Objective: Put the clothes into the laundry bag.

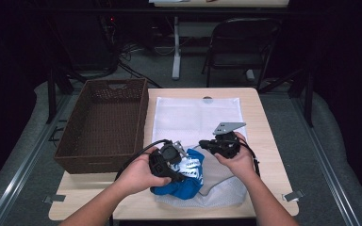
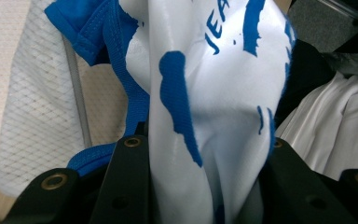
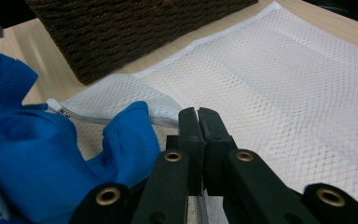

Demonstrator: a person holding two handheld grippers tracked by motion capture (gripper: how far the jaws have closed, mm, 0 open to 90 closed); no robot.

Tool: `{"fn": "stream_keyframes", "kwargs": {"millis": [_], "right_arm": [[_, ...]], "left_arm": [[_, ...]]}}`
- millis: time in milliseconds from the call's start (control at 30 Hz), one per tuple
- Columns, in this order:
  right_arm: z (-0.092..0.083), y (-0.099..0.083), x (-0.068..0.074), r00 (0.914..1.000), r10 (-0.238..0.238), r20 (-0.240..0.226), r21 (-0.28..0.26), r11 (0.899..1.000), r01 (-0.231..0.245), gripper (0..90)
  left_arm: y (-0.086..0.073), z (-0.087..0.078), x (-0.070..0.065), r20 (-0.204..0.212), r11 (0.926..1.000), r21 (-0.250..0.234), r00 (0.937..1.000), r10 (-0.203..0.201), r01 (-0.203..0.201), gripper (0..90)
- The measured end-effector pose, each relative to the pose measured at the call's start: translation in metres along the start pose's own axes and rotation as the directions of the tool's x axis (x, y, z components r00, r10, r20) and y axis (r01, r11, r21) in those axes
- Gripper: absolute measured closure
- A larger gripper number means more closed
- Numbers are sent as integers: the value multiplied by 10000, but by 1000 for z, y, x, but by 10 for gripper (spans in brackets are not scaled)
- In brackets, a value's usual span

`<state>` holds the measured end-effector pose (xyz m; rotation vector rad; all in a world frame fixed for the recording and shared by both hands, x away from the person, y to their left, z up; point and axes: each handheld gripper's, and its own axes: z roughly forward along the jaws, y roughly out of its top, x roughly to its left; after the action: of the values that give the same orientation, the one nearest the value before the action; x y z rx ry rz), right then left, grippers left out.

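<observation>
A blue and white garment (image 1: 184,181) lies bunched at the near end of a white mesh laundry bag (image 1: 195,115) spread on the table. My left gripper (image 1: 181,160) is shut on the garment; in the left gripper view the white, blue-printed cloth (image 2: 214,93) fills the gap between the jaws of that gripper (image 2: 205,140). My right gripper (image 1: 205,143) is just right of it, jaws pressed together. In the right gripper view its tips (image 3: 198,112) pinch the bag's raised zipper edge (image 3: 121,91), with the blue cloth (image 3: 37,154) beside it.
A brown woven basket (image 1: 103,125) stands at the table's left, close to the bag (image 3: 270,93); its wall (image 3: 121,32) shows in the right gripper view. A folding chair (image 1: 242,44) stands beyond the table. The bag's mesh (image 2: 37,107) lies under the garment.
</observation>
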<state>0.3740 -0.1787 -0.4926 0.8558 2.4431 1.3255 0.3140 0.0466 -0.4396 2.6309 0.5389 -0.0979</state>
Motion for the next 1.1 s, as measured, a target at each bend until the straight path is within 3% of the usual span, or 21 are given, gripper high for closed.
{"fn": "stream_keyframes", "kwargs": {"millis": [700, 1100], "right_arm": [[-3, 1, 4, 9999, -73, -110, -120, 9999, 72, 888], [-5, 2, 5, 9999, -107, -125, -169, 9998, 105, 888]], "left_arm": [[7, 23, 0, 40, 9999, -40, 9999, 93, -93, 690], [10, 36, 6, -79, 9999, -54, 9999, -90, 89, 690]]}}
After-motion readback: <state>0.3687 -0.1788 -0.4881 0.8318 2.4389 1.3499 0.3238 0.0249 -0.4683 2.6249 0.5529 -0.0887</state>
